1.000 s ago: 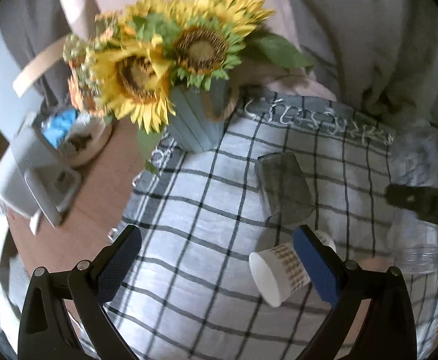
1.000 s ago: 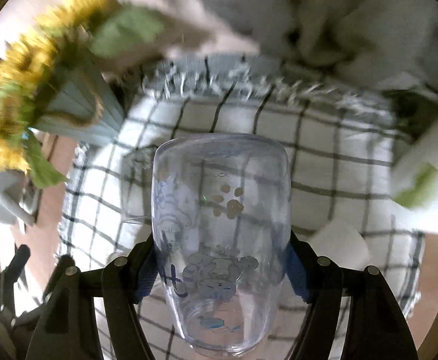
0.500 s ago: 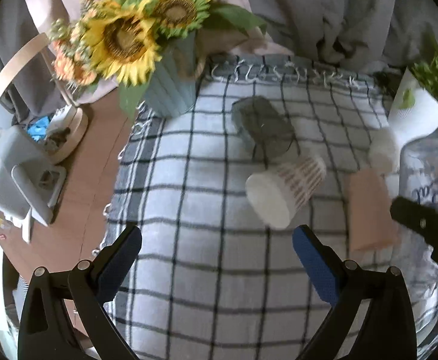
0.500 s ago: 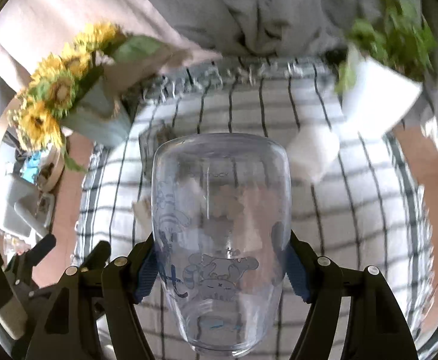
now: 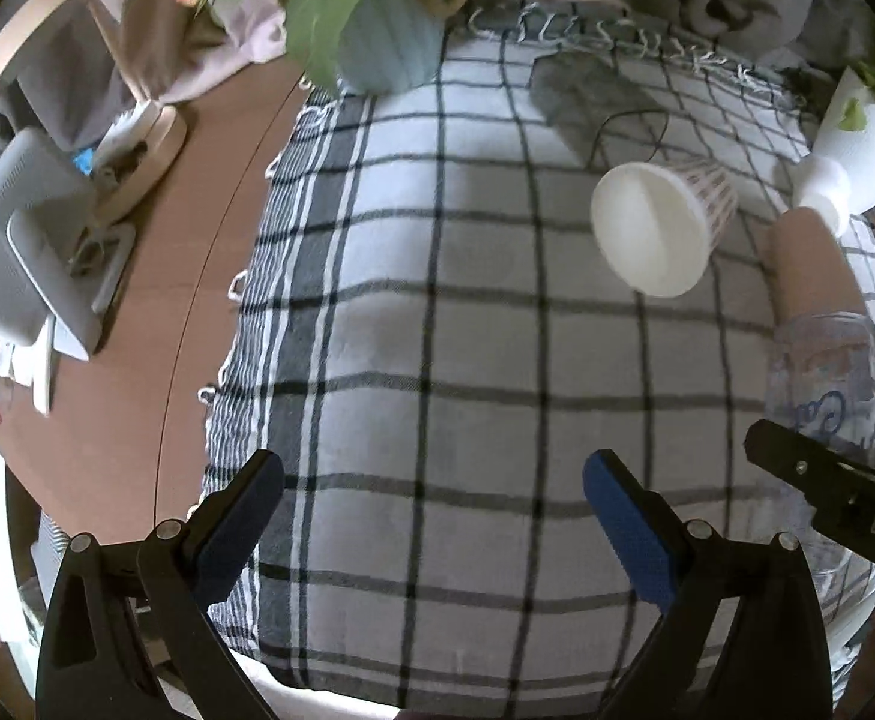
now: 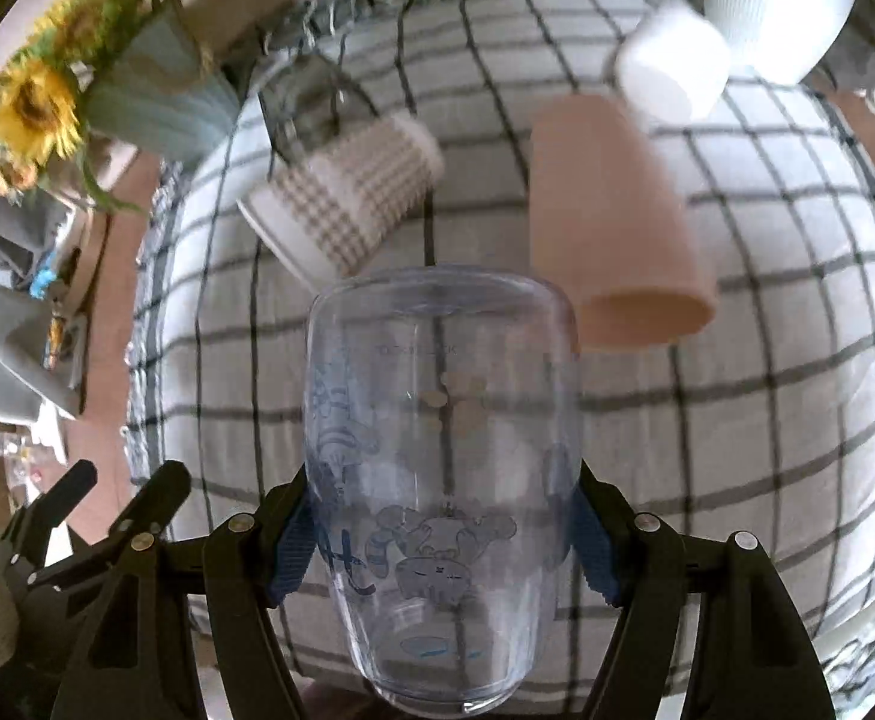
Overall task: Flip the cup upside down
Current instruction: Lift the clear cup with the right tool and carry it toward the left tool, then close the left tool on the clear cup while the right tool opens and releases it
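My right gripper (image 6: 440, 540) is shut on a clear glass cup (image 6: 440, 456) with blue cartoon prints, its closed base pointing away from me and its rim near the camera. The cup also shows at the right edge of the left wrist view (image 5: 821, 384), above the checked cloth (image 5: 437, 360). My left gripper (image 5: 434, 516) is open and empty over the cloth's near part. A paper cup with a brown check print (image 5: 656, 228) (image 6: 341, 204) lies on its side. A peach cup (image 6: 611, 210) lies on its side beside it.
A sunflower vase (image 5: 389, 42) stands at the cloth's far left corner. A dark glass tumbler (image 5: 593, 102) lies at the back. A white cup (image 6: 671, 66) and a white plant pot (image 6: 773, 6) stand at the far right. A grey device (image 5: 23, 246) sits on the wooden table at left.
Both cameras have moved so that they look more steeply down at the cloth. The clear cup stays gripped in the right gripper. The left gripper stays open.
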Action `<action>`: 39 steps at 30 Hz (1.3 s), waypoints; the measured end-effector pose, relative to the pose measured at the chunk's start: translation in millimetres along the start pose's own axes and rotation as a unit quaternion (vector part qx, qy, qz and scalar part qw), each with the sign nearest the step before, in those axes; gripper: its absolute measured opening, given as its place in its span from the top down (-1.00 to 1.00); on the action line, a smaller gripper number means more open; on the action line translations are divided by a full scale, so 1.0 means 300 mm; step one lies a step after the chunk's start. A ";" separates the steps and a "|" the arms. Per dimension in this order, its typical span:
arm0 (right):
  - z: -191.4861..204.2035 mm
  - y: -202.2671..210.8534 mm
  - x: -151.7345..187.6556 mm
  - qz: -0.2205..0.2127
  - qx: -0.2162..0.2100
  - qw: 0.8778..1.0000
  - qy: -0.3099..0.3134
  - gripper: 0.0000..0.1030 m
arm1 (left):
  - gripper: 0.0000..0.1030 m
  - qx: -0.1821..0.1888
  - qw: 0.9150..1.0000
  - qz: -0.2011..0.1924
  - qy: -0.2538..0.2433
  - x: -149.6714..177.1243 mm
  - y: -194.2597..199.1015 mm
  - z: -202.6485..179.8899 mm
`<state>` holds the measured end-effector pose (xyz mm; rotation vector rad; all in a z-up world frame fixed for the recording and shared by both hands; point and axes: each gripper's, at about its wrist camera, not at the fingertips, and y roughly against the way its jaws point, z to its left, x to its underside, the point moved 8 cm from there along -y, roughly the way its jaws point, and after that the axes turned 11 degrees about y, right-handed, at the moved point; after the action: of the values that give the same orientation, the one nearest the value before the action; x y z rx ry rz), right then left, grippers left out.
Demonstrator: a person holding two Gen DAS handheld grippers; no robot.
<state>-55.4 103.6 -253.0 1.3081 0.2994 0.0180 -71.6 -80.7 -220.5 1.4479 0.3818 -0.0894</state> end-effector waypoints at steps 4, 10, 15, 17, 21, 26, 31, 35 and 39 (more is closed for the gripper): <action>0.024 -0.063 0.013 0.020 0.000 1.000 0.000 -0.38 | -0.98 -0.002 1.000 0.012 0.001 0.018 -0.025 0.020; 0.036 -0.126 0.026 0.042 -0.003 0.999 -0.012 -0.38 | -0.98 -0.004 1.000 0.024 0.008 0.023 -0.046 0.036; 0.038 -0.140 0.042 0.046 -0.003 0.999 -0.015 -0.39 | -0.98 -0.002 1.000 0.027 0.010 0.021 -0.049 0.034; 0.039 -0.141 0.044 0.048 -0.003 0.999 -0.015 -0.40 | -0.98 -0.002 1.000 0.028 0.011 0.021 -0.046 0.033; 0.037 -0.115 0.042 0.041 -0.001 0.999 -0.013 -0.52 | -0.98 0.002 1.000 0.020 0.011 0.014 -0.012 0.023; 0.002 0.098 0.024 -0.044 0.021 0.999 -0.023 -0.60 | -0.98 0.023 1.000 0.003 0.003 -0.005 0.070 -0.033; -0.081 0.300 0.011 -0.126 0.057 0.989 -0.046 -0.61 | -0.98 0.061 0.998 0.005 -0.033 -0.005 0.125 -0.160; -0.133 0.371 -0.012 -0.156 0.070 0.983 -0.065 -0.61 | -0.98 0.105 0.992 0.030 -0.060 0.017 0.130 -0.302; -0.230 0.399 0.006 -0.161 0.085 0.979 -0.091 -0.61 | -0.98 0.114 0.989 0.041 -0.086 0.028 0.114 -0.420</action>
<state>-50.8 201.1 -155.0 1.4067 0.3589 -0.4058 -79.1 48.3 -199.9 1.6653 0.1748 -0.1947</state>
